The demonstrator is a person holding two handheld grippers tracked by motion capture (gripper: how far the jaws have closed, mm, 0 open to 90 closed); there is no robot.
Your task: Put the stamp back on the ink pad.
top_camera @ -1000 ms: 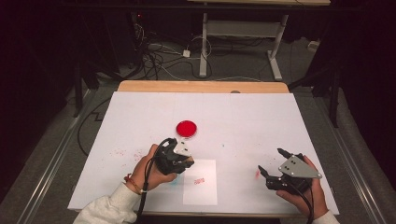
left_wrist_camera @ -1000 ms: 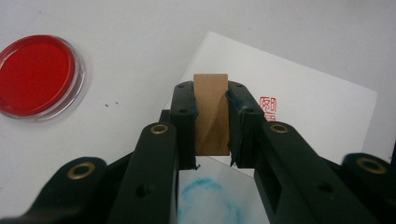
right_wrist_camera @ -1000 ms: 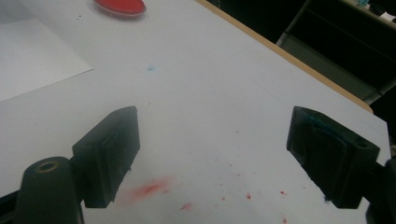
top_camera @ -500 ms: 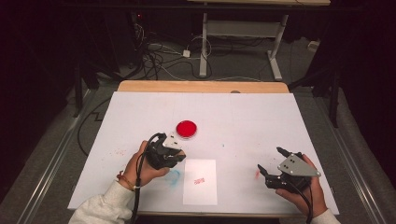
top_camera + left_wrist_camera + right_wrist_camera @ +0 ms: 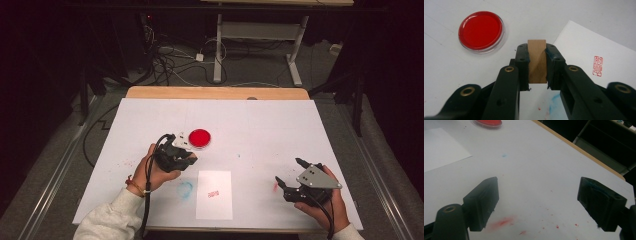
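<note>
The left gripper [image 5: 537,53] was clamped on a small wooden stamp block [image 5: 537,60], both pads pressed flat against its two long side faces. The grip was taken roughly mid-length, with the top end protruding past the jaw tips and the lower end visible below the pads. Judged: the block is light, rigid wood with smooth parallel faces, so a firm square pinch on those faces should be enough. Slip is a risk only if the block is pressed down off-axis, so it should be kept upright and gripped low enough to resist tilt.

In the high view the left gripper [image 5: 176,154] was held over the white table cover [image 5: 300,125], just beside the red ink pad [image 5: 199,138], toward the near-left of centre. The ink pad [image 5: 481,31] sat in a clear shallow dish; judged light and easily pushed sideways.

A white paper sheet [image 5: 215,197] lay near the near edge, with a red seal print [image 5: 597,66] already on it. Blue and red smears were noted on the cover.

The right gripper [image 5: 537,202] was held wide open, with nothing between the jaws, resting near the near-right corner [image 5: 291,179].
</note>
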